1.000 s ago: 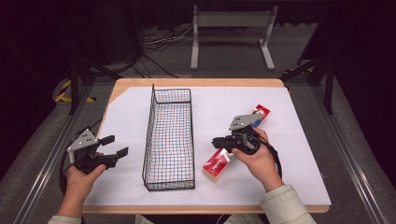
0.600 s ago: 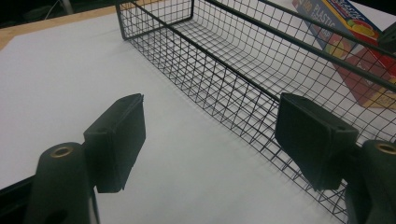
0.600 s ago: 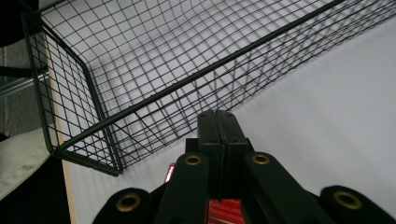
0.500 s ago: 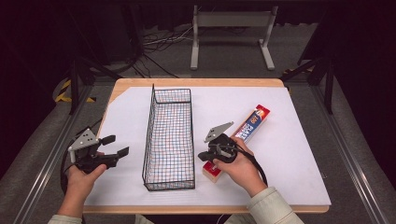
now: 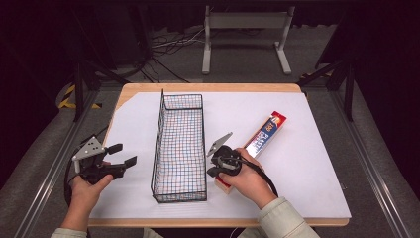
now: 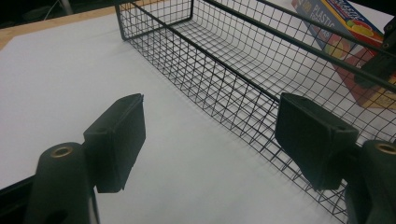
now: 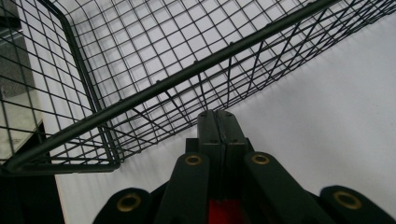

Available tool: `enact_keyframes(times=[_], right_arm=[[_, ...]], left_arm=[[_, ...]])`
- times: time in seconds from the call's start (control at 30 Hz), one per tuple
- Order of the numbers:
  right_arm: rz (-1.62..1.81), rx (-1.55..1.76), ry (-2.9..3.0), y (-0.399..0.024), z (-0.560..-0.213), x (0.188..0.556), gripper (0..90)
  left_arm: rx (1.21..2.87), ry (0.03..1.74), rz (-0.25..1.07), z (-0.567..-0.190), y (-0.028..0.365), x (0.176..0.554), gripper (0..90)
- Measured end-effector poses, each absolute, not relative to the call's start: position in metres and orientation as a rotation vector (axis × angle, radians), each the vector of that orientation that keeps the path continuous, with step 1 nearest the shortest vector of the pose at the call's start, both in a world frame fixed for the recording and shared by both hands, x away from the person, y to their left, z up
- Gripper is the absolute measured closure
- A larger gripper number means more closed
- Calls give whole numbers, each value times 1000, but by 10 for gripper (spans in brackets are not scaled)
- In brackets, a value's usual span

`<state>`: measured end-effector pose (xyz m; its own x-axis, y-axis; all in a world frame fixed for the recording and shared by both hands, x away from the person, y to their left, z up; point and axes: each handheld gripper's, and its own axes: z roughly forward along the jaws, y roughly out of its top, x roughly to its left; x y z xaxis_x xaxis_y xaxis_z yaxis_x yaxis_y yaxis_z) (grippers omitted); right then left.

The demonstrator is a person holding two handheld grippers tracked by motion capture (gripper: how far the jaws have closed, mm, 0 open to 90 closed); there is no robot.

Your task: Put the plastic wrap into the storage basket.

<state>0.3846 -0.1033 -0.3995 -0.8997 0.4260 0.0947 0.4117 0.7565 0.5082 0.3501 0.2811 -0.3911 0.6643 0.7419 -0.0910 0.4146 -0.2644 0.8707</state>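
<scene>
Wire basket sits mid-table; at its 9 o'clock I hold left gripper spread, at 3 o'clock right gripper clenched empty.

The black tongs rise from the bottom centre, jaws pressed together with nothing between them. Just beyond their tips, a black wire basket spans the upper left, standing on the white table.

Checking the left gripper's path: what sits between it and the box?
The wire basket, in the high view; it stands between the left gripper and the box.
</scene>
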Motion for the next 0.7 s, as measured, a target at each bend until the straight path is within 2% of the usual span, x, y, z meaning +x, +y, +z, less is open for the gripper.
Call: enact_keyframes(times=[0.7], right_arm=[[613,726,3075,-106,-392,378,900]], left_arm=[[1898,906,415,-391,281,349,252]])
